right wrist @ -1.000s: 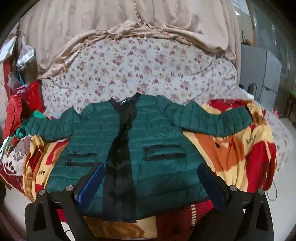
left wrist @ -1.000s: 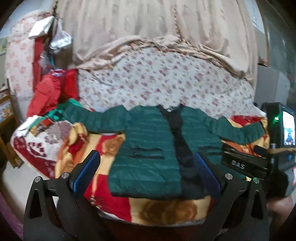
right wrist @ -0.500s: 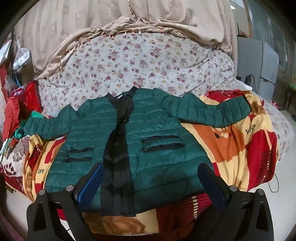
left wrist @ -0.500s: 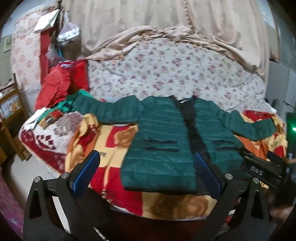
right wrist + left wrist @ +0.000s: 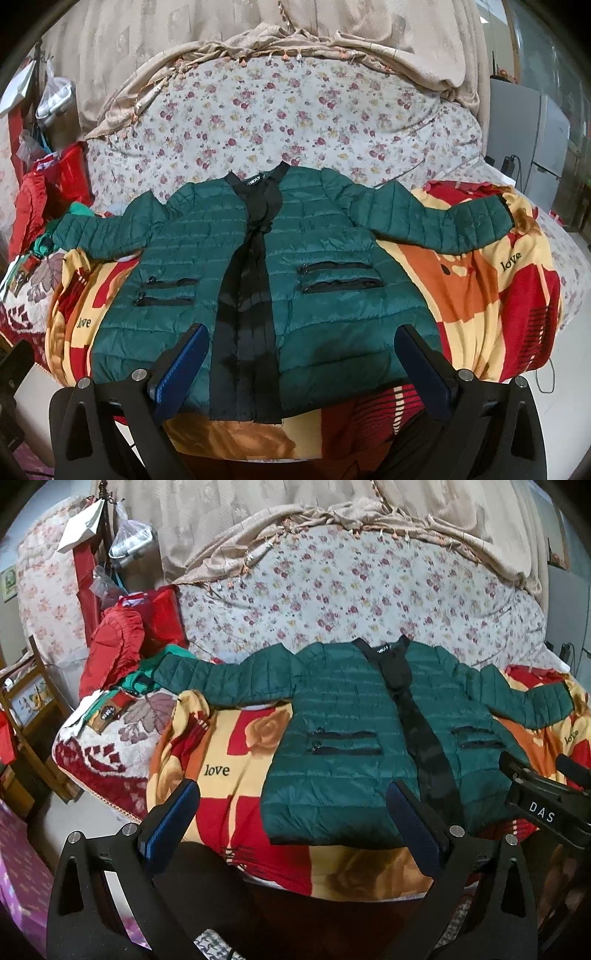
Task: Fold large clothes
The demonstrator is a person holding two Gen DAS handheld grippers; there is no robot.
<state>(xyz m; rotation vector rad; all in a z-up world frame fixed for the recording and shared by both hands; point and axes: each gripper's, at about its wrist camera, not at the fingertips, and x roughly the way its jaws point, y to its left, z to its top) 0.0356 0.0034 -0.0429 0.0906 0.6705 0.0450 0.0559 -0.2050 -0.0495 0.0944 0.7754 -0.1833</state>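
A dark green quilted jacket (image 5: pixel 340 738) with a black front strip lies flat and face up on a red and yellow blanket (image 5: pixel 221 775), both sleeves spread out sideways. It also shows in the right wrist view (image 5: pixel 314 266). My left gripper (image 5: pixel 291 812) is open and empty, held above the blanket just before the jacket's lower left hem. My right gripper (image 5: pixel 299 354) is open and empty, held above the jacket's bottom hem. Part of the right gripper shows at the right edge of the left wrist view (image 5: pixel 543 805).
The bed carries a floral sheet (image 5: pixel 351 590) behind the jacket and a beige drape (image 5: pixel 258 33) at the back. A pile of red clothes (image 5: pixel 122 642) sits at the bed's left. A grey cabinet (image 5: pixel 539 147) stands to the right.
Both grippers have risen and pulled back a little from the bed; the left view has swung left, so the jacket sits further right. The jacket has not moved.
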